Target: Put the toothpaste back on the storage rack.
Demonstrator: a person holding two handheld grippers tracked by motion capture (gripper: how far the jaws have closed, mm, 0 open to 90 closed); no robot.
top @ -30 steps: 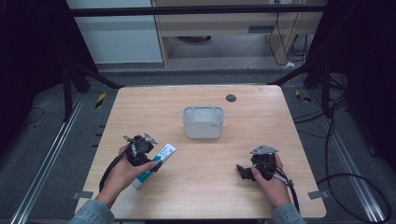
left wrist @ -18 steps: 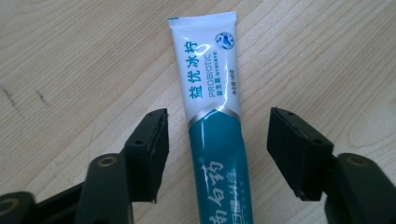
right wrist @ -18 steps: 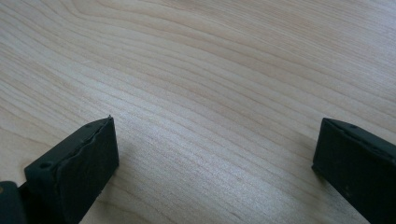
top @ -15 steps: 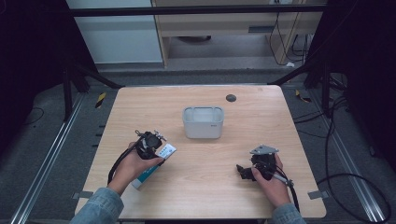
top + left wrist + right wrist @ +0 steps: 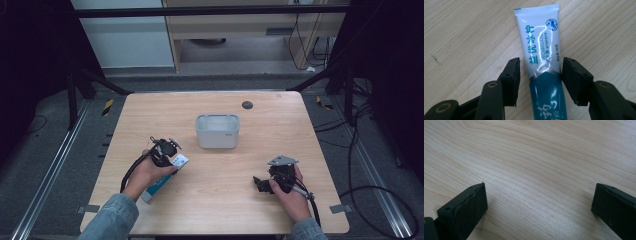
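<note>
Here, the toothpaste tube (image 5: pixel 541 65) is lying flat on the surface (image 5: pixel 215 180), near your left edge, and your left gripper (image 5: pixel 540 72) is straddling it: its jaws have just been closing, the right pad looking to be touching the tube while a small gap shows at the left. So the grasp is only beginning; lifting is left, perhaps toward the white bin (image 5: pixel 217 131). Your right gripper (image 5: pixel 539 200) is resting wide apart over bare wood. The high view is showing the bin; the left gripper view is showing the pad gap.
</note>
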